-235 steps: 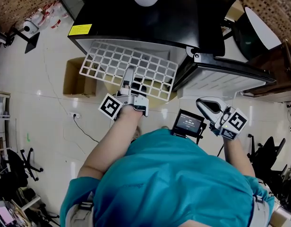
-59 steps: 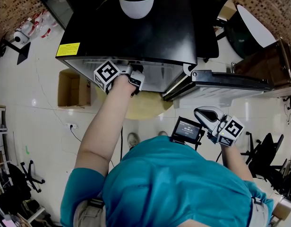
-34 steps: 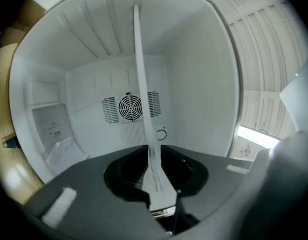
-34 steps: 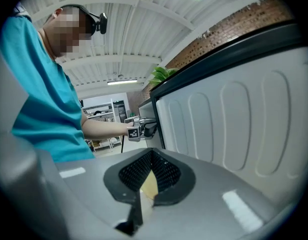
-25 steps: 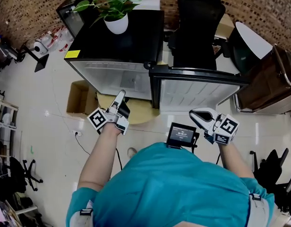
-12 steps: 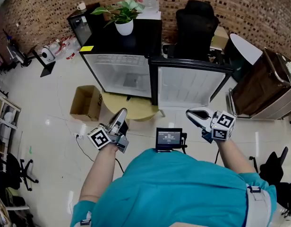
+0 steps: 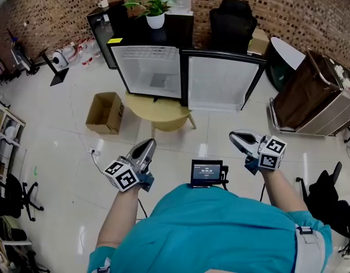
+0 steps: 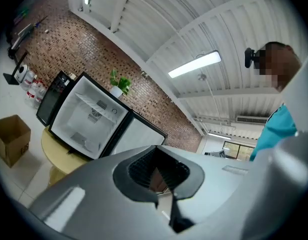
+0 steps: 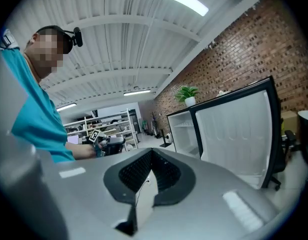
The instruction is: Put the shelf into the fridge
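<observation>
Fridge: now viewed from well back, door left open. Shelf: released and lodged high inside; task judged done. Left gripper, right gripper: withdrawn, jaws closed on nothing. The shelf's seating on its rails could not be made out.

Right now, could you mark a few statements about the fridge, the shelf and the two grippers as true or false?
1. The fridge has its door open. True.
2. The left gripper grips the shelf. False: its jaws are shut on nothing, well short of the fridge; the shelf sits inside.
3. A potted plant stands on top of the fridge. True.
4. The cardboard box sits on the fridge. False: it lies on the floor, left of the fridge.
5. The right gripper is empty. True.
</observation>
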